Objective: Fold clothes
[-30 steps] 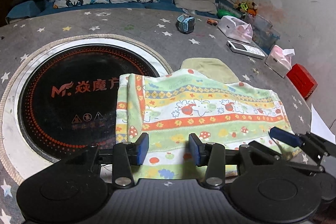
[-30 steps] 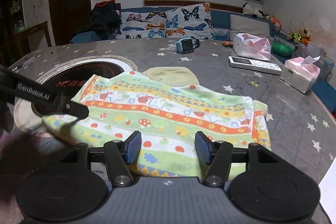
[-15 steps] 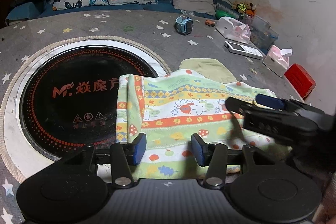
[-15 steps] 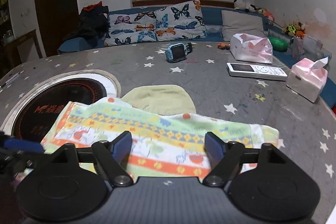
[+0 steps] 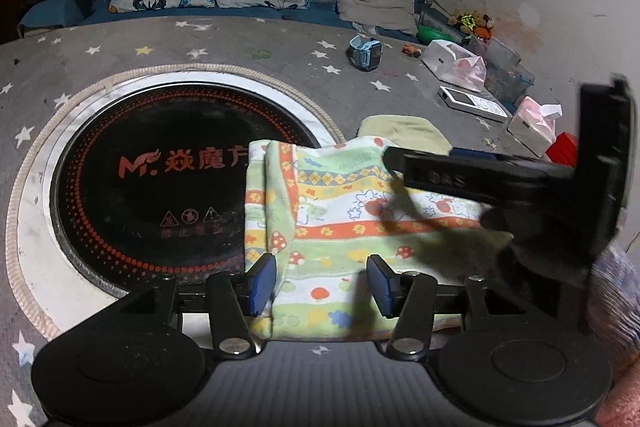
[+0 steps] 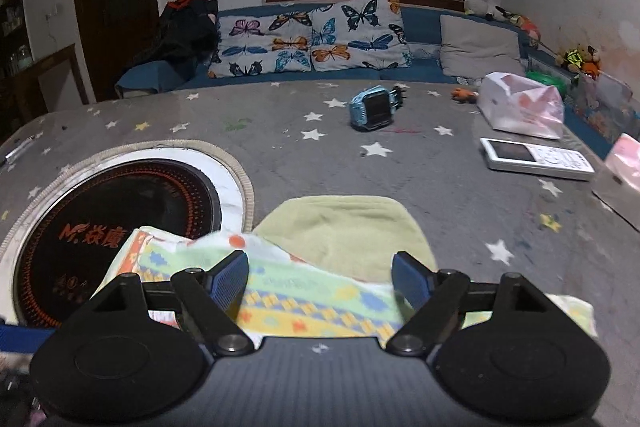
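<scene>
Patterned cloth [image 5: 360, 223] lies folded on the grey star-print table cover [image 5: 240, 51], its left edge overlapping the rim of the round black cooktop [image 5: 148, 183] set into the table. Print is striped green, yellow and orange with mushrooms and small animals. A plain pale-green cloth [image 6: 348, 227] sits just beyond its far edge, partly tucked under it.

Left gripper [image 5: 320, 283]: jaws partly apart, blue pads either side of the cloth's near edge, nothing pinched. Left pad sits at the cloth's doubled left border, right pad over the middle of the near hem. I can't tell whether the tips touch the fabric.

Right gripper [image 6: 320, 275]: jaws spread wide, not gripping. It hangs over the far side of the patterned cloth, pads pointing toward the pale-green cloth. In the left wrist view its black body crosses in from the right above the cloth and throws a shadow on the fabric; that part is motion-blurred.

Further off on the table, well apart from the cloth: blue kids' watch [image 6: 372, 109], white handset [image 6: 536, 159], pink-white plastic bag [image 6: 520, 107], tissue box [image 5: 534, 125]. Butterfly-print cushions [image 6: 308, 39] line the sofa beyond the table.
</scene>
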`<state>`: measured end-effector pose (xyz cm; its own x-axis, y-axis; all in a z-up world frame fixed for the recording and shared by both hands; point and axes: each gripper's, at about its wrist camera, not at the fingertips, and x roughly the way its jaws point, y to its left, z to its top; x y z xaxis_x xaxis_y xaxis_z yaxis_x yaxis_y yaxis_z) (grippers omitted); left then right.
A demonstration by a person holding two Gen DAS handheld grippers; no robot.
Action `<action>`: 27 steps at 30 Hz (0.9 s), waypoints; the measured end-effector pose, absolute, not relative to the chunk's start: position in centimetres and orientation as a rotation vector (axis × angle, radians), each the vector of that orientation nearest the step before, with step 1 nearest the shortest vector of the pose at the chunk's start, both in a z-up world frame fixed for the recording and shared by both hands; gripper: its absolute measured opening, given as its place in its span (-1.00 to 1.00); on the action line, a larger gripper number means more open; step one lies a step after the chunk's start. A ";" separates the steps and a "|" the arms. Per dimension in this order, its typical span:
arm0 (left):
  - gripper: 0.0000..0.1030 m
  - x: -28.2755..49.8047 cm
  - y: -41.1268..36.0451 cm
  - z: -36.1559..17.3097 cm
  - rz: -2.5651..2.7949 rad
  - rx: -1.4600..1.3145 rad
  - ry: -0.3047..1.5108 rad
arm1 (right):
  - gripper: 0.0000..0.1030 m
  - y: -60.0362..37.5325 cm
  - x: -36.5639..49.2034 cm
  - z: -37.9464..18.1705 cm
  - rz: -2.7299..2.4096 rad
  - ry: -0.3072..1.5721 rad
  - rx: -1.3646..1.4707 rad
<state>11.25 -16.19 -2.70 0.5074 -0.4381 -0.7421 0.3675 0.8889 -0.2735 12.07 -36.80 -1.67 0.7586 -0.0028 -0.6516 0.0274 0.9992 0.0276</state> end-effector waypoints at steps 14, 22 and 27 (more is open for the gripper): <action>0.06 11.1 -15.3 -2.9 -0.477 -0.113 0.938 | 0.67 -35.9 13.0 -1.9 -0.034 0.714 0.005; 0.11 11.0 -15.2 -2.8 -0.471 -0.115 0.937 | 0.67 -35.1 13.0 -1.4 -0.020 0.707 -0.012; 0.15 10.8 -15.1 -2.6 -0.467 -0.112 0.937 | 0.70 -34.6 13.2 -1.7 -0.016 0.719 -0.030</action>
<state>10.75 -15.11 -2.62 0.5012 -0.4330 -0.7492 0.3378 0.8950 -0.2913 13.21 -34.64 -1.67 0.7526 -0.0252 -0.6579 0.0047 0.9994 -0.0329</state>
